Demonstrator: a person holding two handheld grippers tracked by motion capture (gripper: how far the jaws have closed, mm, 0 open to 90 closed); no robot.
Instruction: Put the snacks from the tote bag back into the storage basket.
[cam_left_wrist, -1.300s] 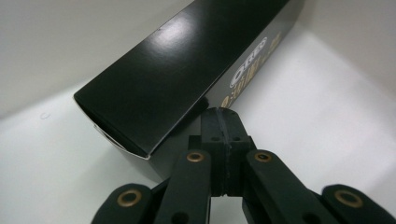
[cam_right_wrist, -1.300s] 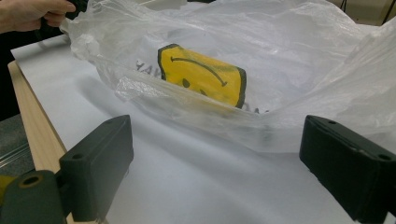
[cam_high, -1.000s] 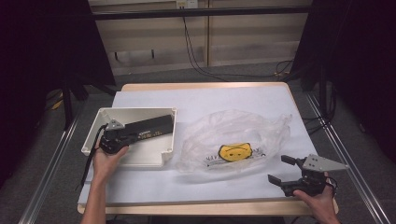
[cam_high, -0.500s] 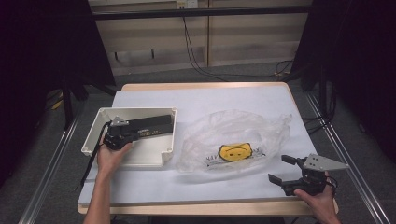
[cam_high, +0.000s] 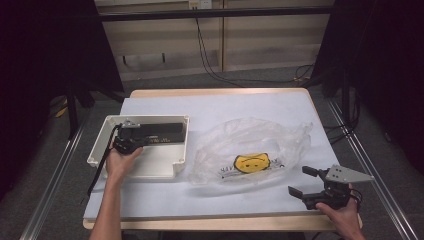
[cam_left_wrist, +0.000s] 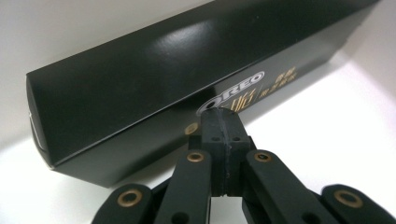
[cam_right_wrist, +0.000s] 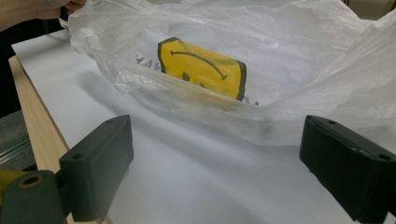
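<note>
The left gripper, jaws together, has been pushed nearer the black box in the tray's far corner; the box is judged seated.

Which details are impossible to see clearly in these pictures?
- Left gripper view: shut left gripper covers part of the long black cardboard Oreo box print.
- High view: that box in the white plastic tray; lettering too small.
- Right gripper view: clear plastic bag folds hide the yellow smiley print's lower edge.

A long black Oreo box with white and gold lettering lies flat on its side inside the white tray, along the tray's far wall, its printed face turned towards the tray's open middle.
</note>
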